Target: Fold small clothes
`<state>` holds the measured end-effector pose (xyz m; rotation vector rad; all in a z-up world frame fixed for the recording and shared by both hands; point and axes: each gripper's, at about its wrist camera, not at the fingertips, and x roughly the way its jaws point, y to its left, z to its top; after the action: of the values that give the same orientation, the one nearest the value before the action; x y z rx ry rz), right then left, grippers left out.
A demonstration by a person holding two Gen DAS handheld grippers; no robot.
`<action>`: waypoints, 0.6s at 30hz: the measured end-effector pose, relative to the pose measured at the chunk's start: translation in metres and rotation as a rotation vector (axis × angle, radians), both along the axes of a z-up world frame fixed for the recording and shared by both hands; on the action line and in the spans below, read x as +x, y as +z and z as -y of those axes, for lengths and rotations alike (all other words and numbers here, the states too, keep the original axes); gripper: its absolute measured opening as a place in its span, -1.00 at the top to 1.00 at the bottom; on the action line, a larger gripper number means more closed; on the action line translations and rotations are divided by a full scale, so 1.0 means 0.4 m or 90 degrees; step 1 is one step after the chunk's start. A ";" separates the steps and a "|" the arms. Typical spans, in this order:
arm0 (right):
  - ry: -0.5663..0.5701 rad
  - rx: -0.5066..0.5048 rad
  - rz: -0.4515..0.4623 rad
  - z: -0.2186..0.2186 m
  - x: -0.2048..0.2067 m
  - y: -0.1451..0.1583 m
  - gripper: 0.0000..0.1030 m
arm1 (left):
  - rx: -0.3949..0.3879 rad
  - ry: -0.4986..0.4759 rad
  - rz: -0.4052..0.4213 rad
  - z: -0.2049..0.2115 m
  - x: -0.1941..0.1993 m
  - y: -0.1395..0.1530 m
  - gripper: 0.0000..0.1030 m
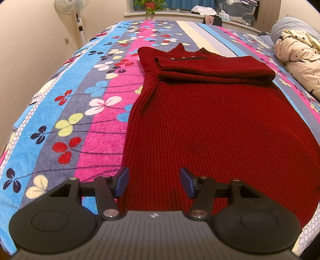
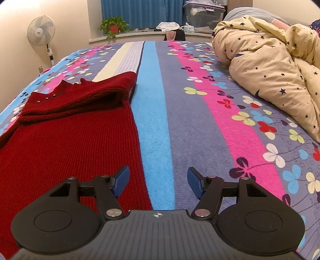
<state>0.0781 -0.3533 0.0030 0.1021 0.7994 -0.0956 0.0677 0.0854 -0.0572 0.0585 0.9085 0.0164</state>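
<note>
A dark red knitted sweater (image 1: pixel 210 124) lies flat on the bed, hem toward me, with both sleeves folded across its chest near the collar. It also shows in the right wrist view (image 2: pixel 66 140). My left gripper (image 1: pixel 154 183) is open and empty, above the sweater's near left edge by the hem. My right gripper (image 2: pixel 158 183) is open and empty, above the sweater's near right edge, its left pad (image 2: pixel 121 183) over the red knit and its right pad over the blanket.
The bed carries a striped blanket with flower prints (image 2: pixel 190 120). A bunched cream duvet with stars (image 2: pixel 276 76) lies at the right. A white standing fan (image 1: pixel 77 18) stands by the far left wall. A potted plant (image 2: pixel 114 27) sits on the window sill.
</note>
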 end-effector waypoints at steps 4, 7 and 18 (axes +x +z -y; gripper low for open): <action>0.002 -0.001 -0.002 0.001 0.000 0.001 -0.28 | 0.000 0.000 0.000 0.000 0.000 0.000 -0.20; 0.004 -0.002 -0.003 0.000 -0.001 0.001 -0.28 | 0.000 0.000 0.000 -0.001 0.000 0.000 -0.20; 0.008 -0.006 -0.007 -0.001 0.001 0.000 -0.29 | 0.000 0.000 -0.002 0.002 -0.001 -0.002 -0.20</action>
<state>0.0786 -0.3530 0.0031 0.0879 0.8111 -0.0881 0.0673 0.0847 -0.0581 0.0583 0.9114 0.0166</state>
